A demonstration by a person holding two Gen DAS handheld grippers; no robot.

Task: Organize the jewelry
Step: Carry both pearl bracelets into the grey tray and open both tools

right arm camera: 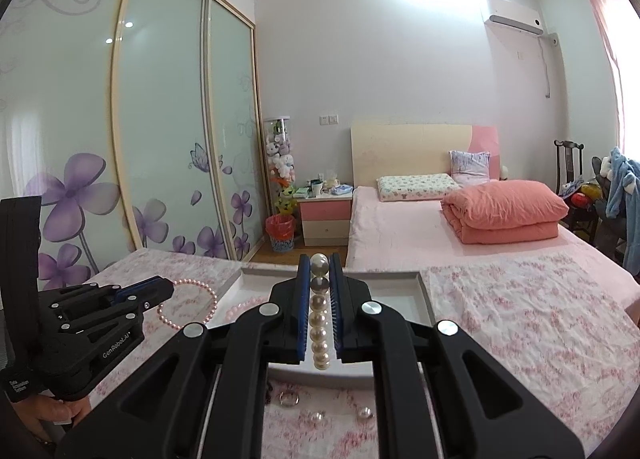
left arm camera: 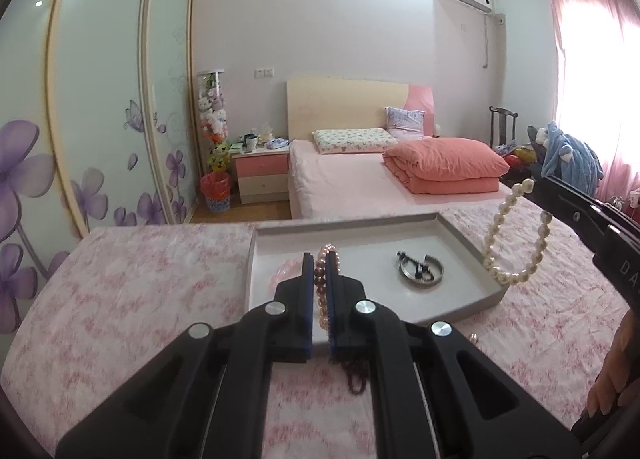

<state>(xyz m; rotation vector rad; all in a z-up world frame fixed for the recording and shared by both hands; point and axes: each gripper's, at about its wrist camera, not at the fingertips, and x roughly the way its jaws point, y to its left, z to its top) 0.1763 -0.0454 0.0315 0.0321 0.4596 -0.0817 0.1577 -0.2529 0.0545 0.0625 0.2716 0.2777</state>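
While black gripper linkages hide the near rim of the shallow grey rectangular tray [left arm camera: 460, 237], it holds a silver bangle [left arm camera: 422, 273]. Left gripper [left arm camera: 320, 259] pinches a pink bead bracelet [left arm camera: 322, 287]; right gripper [right arm camera: 320, 263] pinches a white pearl bracelet [right arm camera: 319, 323], both above the tray.

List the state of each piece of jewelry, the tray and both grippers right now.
Left gripper: shut on the pink bracelet, held up.
Right gripper: shut on the white pearl bracelet, which hangs beside the tray.
Tray: on the bedspread, open, partly filled.
Metal bangle: lying flat in the tray.
Small rings: loose on the bedspread, outside the tray.
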